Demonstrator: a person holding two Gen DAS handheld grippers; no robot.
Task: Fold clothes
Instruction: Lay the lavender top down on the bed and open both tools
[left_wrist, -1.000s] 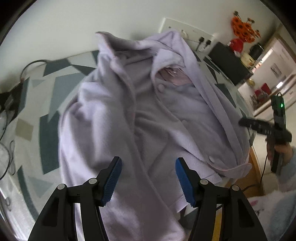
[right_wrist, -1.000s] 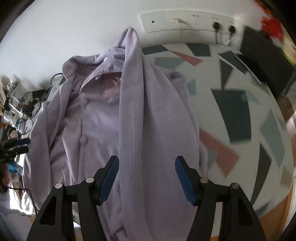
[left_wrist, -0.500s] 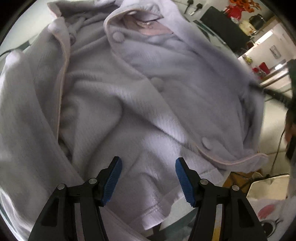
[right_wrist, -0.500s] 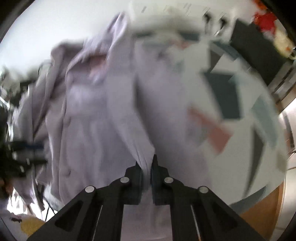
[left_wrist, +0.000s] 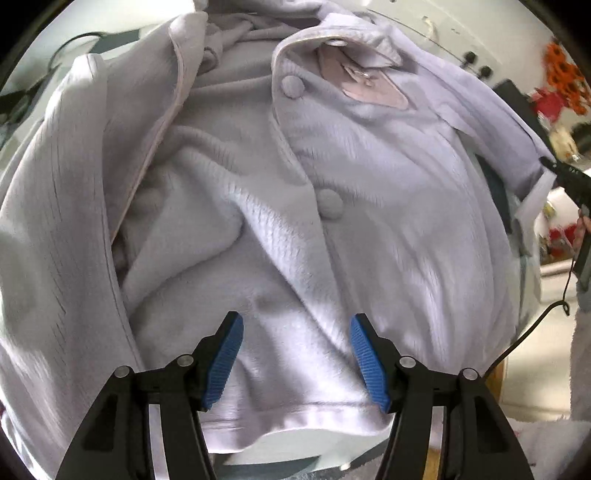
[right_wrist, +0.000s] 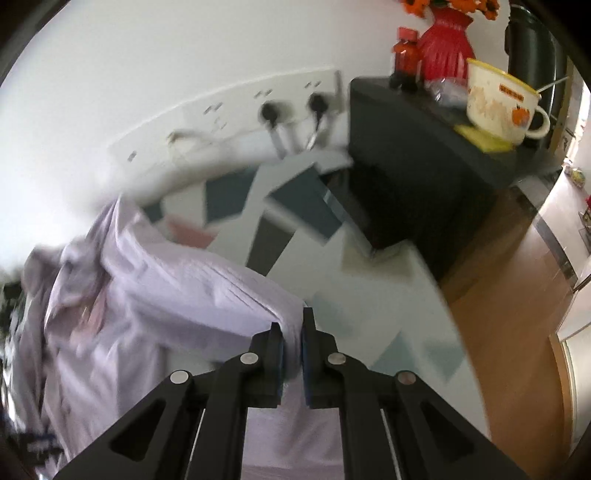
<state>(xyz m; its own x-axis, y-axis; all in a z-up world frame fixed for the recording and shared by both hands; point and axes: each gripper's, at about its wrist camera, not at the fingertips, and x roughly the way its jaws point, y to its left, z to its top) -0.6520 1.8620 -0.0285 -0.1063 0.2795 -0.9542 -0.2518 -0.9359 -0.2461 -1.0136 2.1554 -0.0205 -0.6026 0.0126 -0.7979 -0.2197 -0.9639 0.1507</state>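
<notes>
A fluffy lilac pyjama top (left_wrist: 332, 177) with covered buttons lies crumpled, front up, on the patterned table. My left gripper (left_wrist: 295, 362) hovers open just above its lower hem, with fabric below its blue pads (left_wrist: 225, 354) but none pinched. In the right wrist view my right gripper (right_wrist: 290, 343) is shut on the sleeve (right_wrist: 207, 280) of the top and holds it stretched out to the right over the table. At the far right of the left wrist view, the right gripper (left_wrist: 565, 177) shows with the sleeve's cuff in it.
The table (right_wrist: 388, 295) has a white top with grey and pink shapes. A black box (right_wrist: 424, 166) at its back right carries a mug (right_wrist: 498, 99), a red vase (right_wrist: 443, 44) and a small bottle. Wall sockets (right_wrist: 273, 110) with plugs sit behind. Wooden floor (right_wrist: 517, 332) lies to the right.
My right gripper closed on the sleeve and swept it out to the right. My left gripper moved in and down close over the top's lower front, still open.
</notes>
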